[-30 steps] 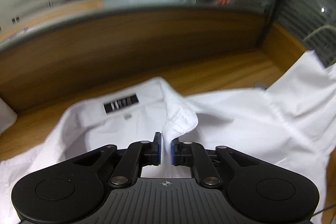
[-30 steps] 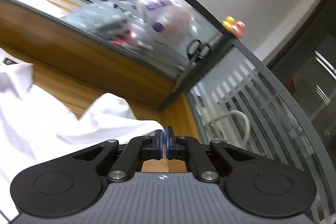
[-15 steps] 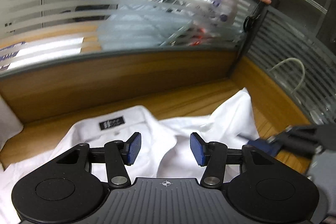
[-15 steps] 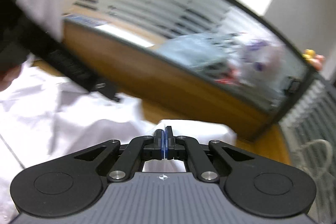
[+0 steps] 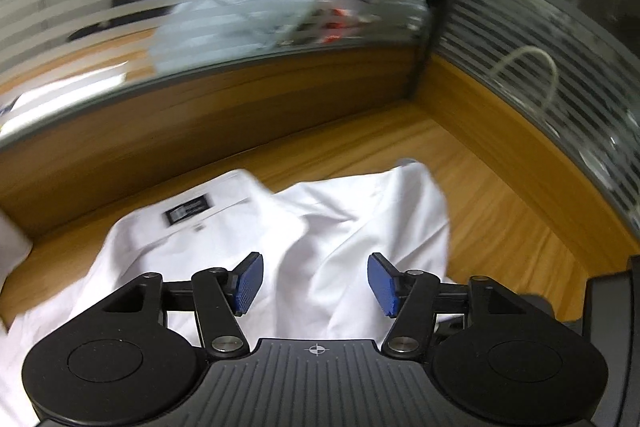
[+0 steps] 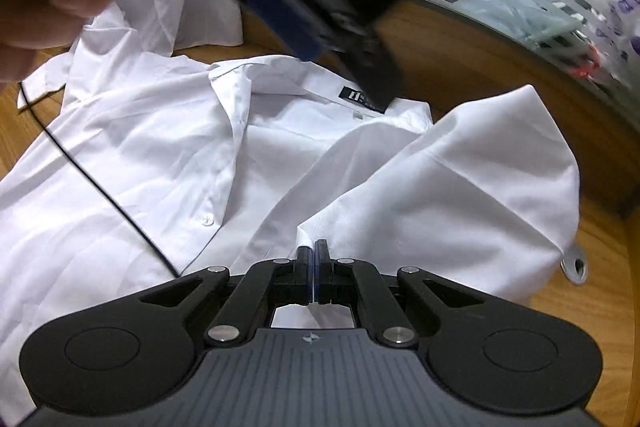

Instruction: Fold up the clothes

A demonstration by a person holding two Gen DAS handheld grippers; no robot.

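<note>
Your left gripper (image 5: 316, 279), which pinched the collar a second ago, now hangs spread and empty above the white shirt (image 6: 160, 155) on the wooden surface (image 5: 500, 211). Your right gripper (image 6: 312, 267) stays pressed together on the right sleeve (image 6: 460, 179), now carried over the shirt's body: a sleeve fold in progress.

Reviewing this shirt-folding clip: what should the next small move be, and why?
Probably the right gripper, shut on a white shirt edge, should carry the fold across toward the button placket and lay it flat. The left gripper hangs open, holding nothing, so only the right controls cloth.
</note>
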